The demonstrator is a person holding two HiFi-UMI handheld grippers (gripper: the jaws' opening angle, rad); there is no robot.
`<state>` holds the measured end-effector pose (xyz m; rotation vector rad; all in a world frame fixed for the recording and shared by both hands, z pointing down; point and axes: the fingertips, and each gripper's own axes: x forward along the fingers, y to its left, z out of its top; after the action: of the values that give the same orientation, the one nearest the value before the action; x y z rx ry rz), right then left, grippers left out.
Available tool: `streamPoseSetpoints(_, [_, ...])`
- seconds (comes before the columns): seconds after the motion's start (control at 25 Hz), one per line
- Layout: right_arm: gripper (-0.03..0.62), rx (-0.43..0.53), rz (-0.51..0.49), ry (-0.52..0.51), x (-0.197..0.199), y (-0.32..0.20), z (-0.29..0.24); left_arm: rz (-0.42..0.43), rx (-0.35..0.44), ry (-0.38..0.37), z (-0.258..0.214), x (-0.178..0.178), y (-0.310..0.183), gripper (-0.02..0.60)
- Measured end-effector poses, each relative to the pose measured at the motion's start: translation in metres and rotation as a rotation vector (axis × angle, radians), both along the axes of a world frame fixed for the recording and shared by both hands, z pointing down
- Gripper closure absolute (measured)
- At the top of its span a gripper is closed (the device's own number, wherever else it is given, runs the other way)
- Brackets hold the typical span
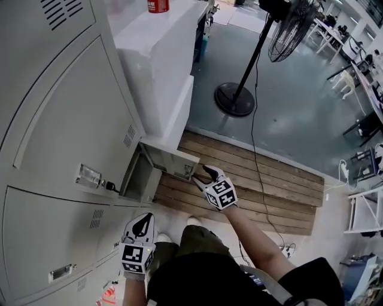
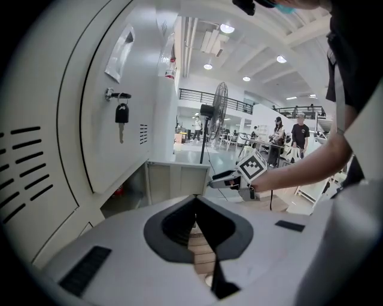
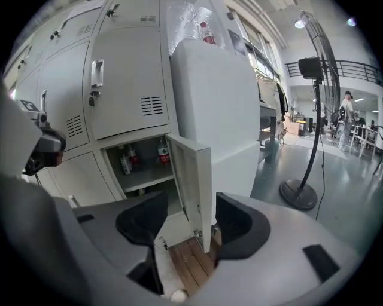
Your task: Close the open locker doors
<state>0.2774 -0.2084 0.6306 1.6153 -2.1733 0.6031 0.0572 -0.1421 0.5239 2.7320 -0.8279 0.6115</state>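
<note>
The grey lockers (image 1: 66, 131) fill the left of the head view. One bottom-row locker door (image 1: 170, 161) stands swung out over the wooden platform (image 1: 269, 185). My right gripper (image 1: 206, 172) is at the door's free edge and open. In the right gripper view the door edge (image 3: 196, 179) stands upright just beyond the gap between the jaws of my right gripper (image 3: 191, 218), and the pads do not press on it. Inside the open locker, bottles (image 3: 161, 149) stand on a shelf. My left gripper (image 1: 142, 222) hangs lower, near the closed lockers, shut and holding nothing. The left gripper (image 2: 196, 202) faces the open door (image 2: 176, 179).
A tall white block (image 1: 161, 54) with a red can (image 1: 158, 6) on it stands right of the lockers. A pedestal fan (image 1: 236, 98) stands on the grey floor with its cable trailing over the platform. A key and padlock (image 2: 121, 113) hang from a closed door. The person's shoes (image 1: 192, 222) are on the platform.
</note>
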Motion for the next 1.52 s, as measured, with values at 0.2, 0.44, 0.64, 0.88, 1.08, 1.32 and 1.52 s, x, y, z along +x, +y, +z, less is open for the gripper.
streamPoseSetpoints(0.2, [0.345,0.002,-0.058,-0.008,-0.004,-0.017,0.002,-0.056,-0.017,-0.025,0.002,-0.002,-0.005,0.574])
streamPoseSetpoints(0.44, [0.344,0.0,-0.104,-0.007,-0.009,-0.029,0.004,-0.105,-0.023,-0.036,0.004,-0.004,-0.007,0.574])
streamPoseSetpoints(0.64, [0.344,-0.003,-0.126,-0.004,-0.011,-0.031,0.005,-0.13,-0.02,-0.035,0.004,-0.005,-0.007,0.574])
streamPoseSetpoints(0.88, [0.345,-0.002,-0.152,-0.004,-0.019,-0.024,0.004,-0.146,-0.023,-0.028,0.008,-0.006,0.0,0.574])
streamPoseSetpoints(1.08, [0.345,-0.001,-0.184,-0.007,-0.032,-0.014,0.004,-0.163,-0.013,-0.018,0.007,-0.007,0.004,0.574])
streamPoseSetpoints(1.32, [0.353,-0.003,-0.22,-0.005,-0.049,-0.005,0.005,-0.181,-0.028,-0.023,0.01,-0.015,0.013,0.574])
streamPoseSetpoints(1.52, [0.355,-0.003,-0.248,-0.006,-0.064,0.001,0.003,-0.201,-0.028,-0.013,0.011,-0.023,0.017,0.574])
